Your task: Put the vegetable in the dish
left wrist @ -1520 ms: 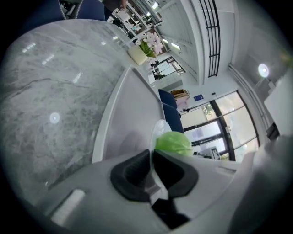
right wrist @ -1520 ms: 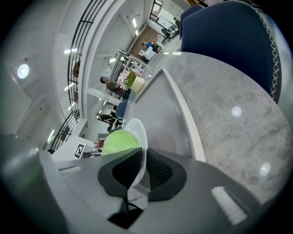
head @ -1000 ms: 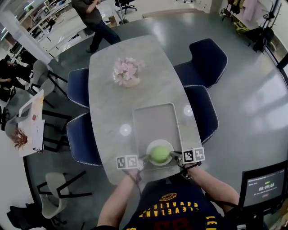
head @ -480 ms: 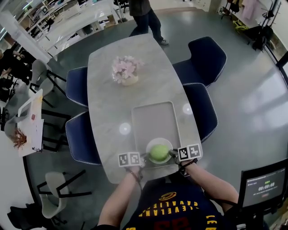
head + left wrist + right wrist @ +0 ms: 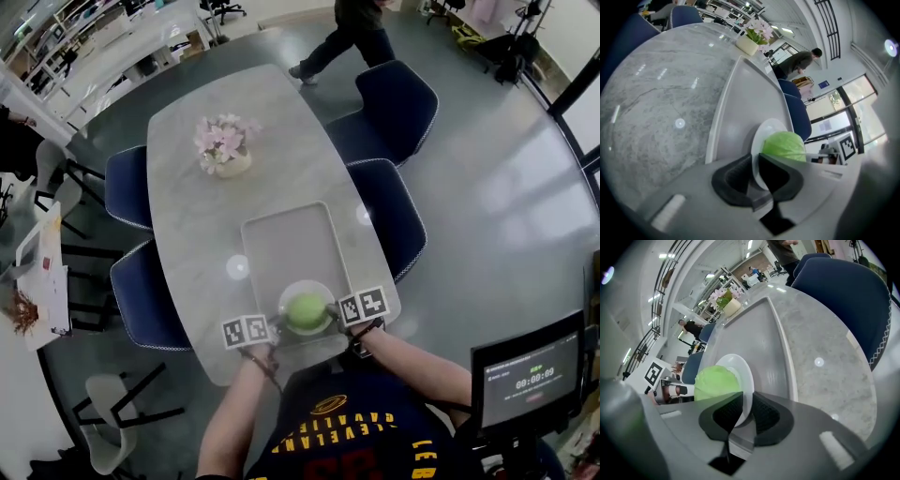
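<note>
A round green cabbage (image 5: 307, 310) sits in a white dish (image 5: 292, 290) at the near end of a grey tray (image 5: 286, 244). My left gripper (image 5: 277, 326) is at the dish's left side. In the left gripper view its jaws close tightly on the dish rim (image 5: 768, 131), with the cabbage (image 5: 784, 146) just beyond. My right gripper (image 5: 330, 314) is at the dish's right side. Its jaws are opening, with the dish rim (image 5: 740, 369) between them and a slightly wider gap there. The cabbage (image 5: 716, 383) rises just past them.
The tray lies on a grey marble table (image 5: 187, 216) near its front edge. A vase of pink flowers (image 5: 222, 150) stands at the far end. Blue chairs (image 5: 389, 220) line both sides. A monitor (image 5: 530, 380) is at my right, and a person (image 5: 352, 28) walks beyond the table.
The right gripper has edged closer to the dish. Dish and cabbage stay at the tray's near end. The person beyond the table has walked to the right, and my head view has shifted.
</note>
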`<state>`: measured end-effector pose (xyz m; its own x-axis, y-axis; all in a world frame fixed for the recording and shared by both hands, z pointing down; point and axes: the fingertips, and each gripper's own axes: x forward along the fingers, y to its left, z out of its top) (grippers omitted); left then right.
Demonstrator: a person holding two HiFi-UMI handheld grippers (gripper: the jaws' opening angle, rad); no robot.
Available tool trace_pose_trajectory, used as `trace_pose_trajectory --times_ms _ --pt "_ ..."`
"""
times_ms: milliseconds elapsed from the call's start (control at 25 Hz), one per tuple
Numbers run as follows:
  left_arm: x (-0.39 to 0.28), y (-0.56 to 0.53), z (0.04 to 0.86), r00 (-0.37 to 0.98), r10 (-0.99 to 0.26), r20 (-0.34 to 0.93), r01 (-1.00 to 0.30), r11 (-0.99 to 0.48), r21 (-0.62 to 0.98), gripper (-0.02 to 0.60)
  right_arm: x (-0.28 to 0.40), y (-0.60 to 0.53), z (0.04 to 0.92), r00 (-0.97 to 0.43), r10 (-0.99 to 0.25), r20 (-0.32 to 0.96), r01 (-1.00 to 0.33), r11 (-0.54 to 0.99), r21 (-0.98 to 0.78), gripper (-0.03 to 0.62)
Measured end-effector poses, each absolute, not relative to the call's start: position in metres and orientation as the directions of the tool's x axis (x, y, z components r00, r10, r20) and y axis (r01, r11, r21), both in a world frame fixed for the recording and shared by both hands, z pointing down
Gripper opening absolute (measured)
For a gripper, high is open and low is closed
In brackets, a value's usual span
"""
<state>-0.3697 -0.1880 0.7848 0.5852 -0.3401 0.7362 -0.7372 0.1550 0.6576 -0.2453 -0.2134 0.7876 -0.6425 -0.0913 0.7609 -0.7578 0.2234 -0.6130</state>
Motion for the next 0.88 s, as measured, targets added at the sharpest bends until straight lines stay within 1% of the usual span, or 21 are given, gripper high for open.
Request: trace_pose_trajectory --times_ms 320,560,880 --pt "-0.3668 -0.1883 0.7896 0.567 -0.318 0.76 -0.752 0.176 0.635 0.043 -0.2442 -0.2132 0.7872 -0.628 -0.082 0.774 -0.766 0.242 -0.596 0.072" --pt "-0.3714 -0.1903 0.7908 0.536 -0.333 0.775 -0.767 0.19 0.612 0.043 -0.2479 -0.2139 0.7871 -0.609 -0.077 0.79 -0.774 0.275 -0.57 0.08" --pt "-0.3748 -0.1917 0.7916 0.487 -0.339 0.805 -0.81 0.169 0.562 0.055 -0.2489 -0.2144 0.7882 -0.577 -0.083 0.812 -0.785 0.329 -0.525 0.086"
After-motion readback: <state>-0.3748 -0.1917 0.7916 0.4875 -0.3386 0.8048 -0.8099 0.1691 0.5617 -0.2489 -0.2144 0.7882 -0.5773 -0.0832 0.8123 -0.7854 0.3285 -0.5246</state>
